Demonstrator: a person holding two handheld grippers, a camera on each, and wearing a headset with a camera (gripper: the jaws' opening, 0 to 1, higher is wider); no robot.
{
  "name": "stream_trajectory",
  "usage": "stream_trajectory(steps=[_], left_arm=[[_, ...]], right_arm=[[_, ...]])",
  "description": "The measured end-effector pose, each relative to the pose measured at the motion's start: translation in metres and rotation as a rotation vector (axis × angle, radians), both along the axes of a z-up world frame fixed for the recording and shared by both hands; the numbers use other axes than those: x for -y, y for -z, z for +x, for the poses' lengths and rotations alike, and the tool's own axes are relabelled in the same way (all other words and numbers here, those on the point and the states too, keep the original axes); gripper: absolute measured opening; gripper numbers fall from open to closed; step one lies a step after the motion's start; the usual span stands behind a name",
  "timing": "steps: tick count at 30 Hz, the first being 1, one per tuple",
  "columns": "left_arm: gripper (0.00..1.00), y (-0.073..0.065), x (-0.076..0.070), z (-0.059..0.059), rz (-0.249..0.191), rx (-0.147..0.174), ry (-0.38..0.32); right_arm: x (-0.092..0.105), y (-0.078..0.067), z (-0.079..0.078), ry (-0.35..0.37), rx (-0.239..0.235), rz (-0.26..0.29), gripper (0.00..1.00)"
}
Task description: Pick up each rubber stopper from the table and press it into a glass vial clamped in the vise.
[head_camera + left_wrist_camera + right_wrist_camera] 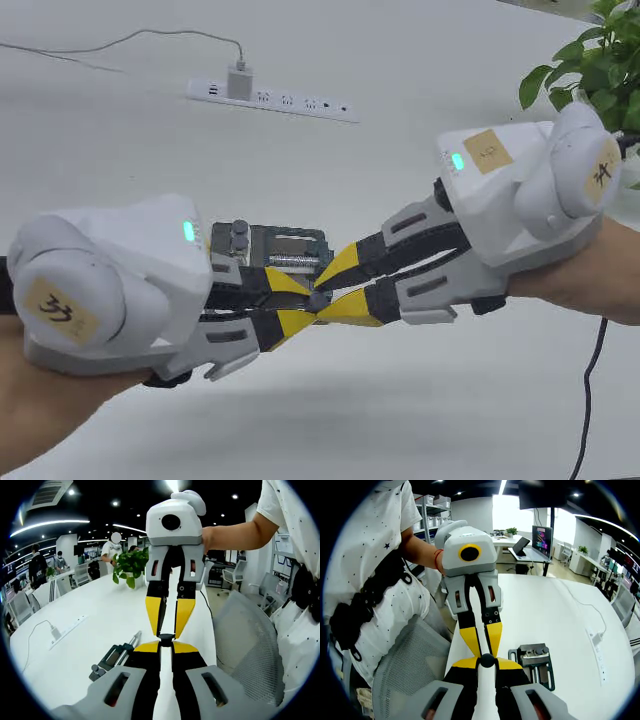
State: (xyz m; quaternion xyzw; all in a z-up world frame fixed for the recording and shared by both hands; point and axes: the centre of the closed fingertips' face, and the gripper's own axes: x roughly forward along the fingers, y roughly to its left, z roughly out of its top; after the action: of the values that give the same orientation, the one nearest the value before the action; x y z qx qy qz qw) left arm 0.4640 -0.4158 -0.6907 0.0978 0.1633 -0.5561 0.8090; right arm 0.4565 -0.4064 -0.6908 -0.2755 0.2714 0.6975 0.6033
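Note:
My left gripper point(300, 312) and right gripper point(335, 290) meet tip to tip above the white table point(400, 400). Between the four yellow fingertips sits a small dark rubber stopper point(318, 298); it also appears as the stopper point(166, 639) and the stopper point(486, 661). Both pairs of jaws stand nearly closed around it, the left gripper point(165, 647) from below and the right gripper point(486, 664) likewise. Just behind the tips stands the metal vise point(275, 247), with two dark-capped vials point(240, 233) at its left end. The vise point(117, 657) lies left of my left jaws, and the vise point(535, 662) right of my right jaws.
A white power strip point(272, 100) with a plugged charger lies at the back of the table. A green plant point(595, 70) stands at the right edge, with a black cable point(590, 400) below it. A mesh chair point(245, 645) is beside the table. People stand far off.

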Motion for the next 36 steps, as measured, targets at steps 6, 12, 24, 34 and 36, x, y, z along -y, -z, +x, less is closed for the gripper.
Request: stream_trajectory(steps=[6, 12, 24, 34, 36], left_arm=[[0.04, 0.001, 0.0, -0.001, 0.004, -0.007, 0.005], [0.04, 0.002, 0.001, -0.002, 0.002, -0.01, 0.014], [0.04, 0.001, 0.0, -0.006, 0.001, -0.024, 0.058], [0.04, 0.001, -0.001, -0.006, 0.0, -0.034, 0.067], [0.04, 0.001, -0.001, -0.006, 0.002, -0.036, 0.067]], right_arm=[[0.001, 0.002, 0.001, -0.006, 0.011, -0.006, 0.08], [0.0, 0.001, -0.003, -0.011, 0.007, -0.01, 0.07], [-0.002, 0.0, -0.009, -0.035, -0.017, -0.004, 0.07], [-0.003, -0.001, -0.01, -0.029, -0.033, 0.002, 0.07], [-0.004, -0.001, -0.011, -0.032, -0.029, 0.0, 0.07]])
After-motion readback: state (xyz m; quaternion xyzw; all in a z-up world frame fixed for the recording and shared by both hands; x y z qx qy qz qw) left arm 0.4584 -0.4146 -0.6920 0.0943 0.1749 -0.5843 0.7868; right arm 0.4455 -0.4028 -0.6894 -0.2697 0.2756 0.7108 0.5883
